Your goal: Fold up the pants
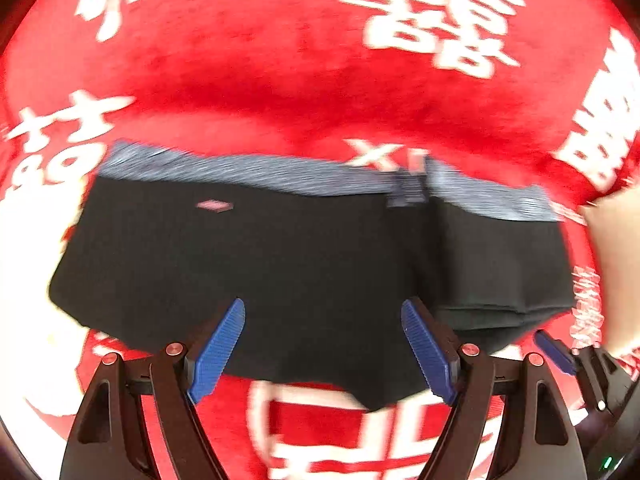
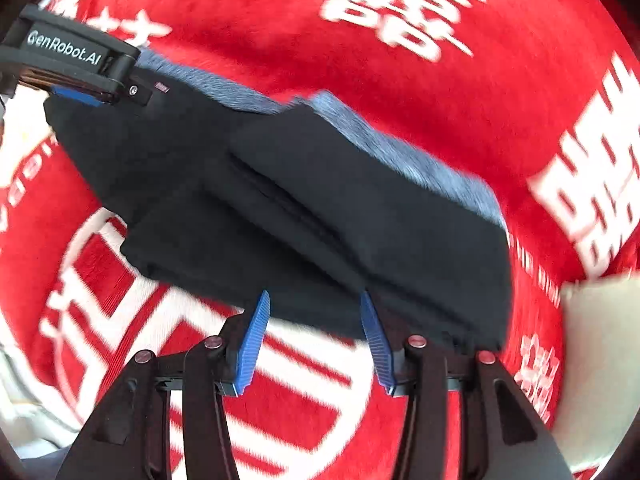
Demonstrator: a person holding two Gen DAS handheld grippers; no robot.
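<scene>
The black pants (image 1: 280, 264) with a grey-blue waistband (image 1: 256, 168) lie folded on a red blanket. In the left wrist view my left gripper (image 1: 323, 308) is open, its blue pads over the near edge of the pants, holding nothing. My right gripper shows at the lower right of that view (image 1: 560, 350). In the right wrist view the pants (image 2: 320, 208) show a folded layer on top. My right gripper (image 2: 315, 296) is open at their near edge, empty. My left gripper (image 2: 76, 94) is at the upper left, over the far end of the pants.
The red blanket (image 1: 320, 80) with large white characters covers the whole surface, also in the right wrist view (image 2: 440, 100). A pale object (image 2: 600, 360) sits at the right edge, also seen in the left wrist view (image 1: 620, 260).
</scene>
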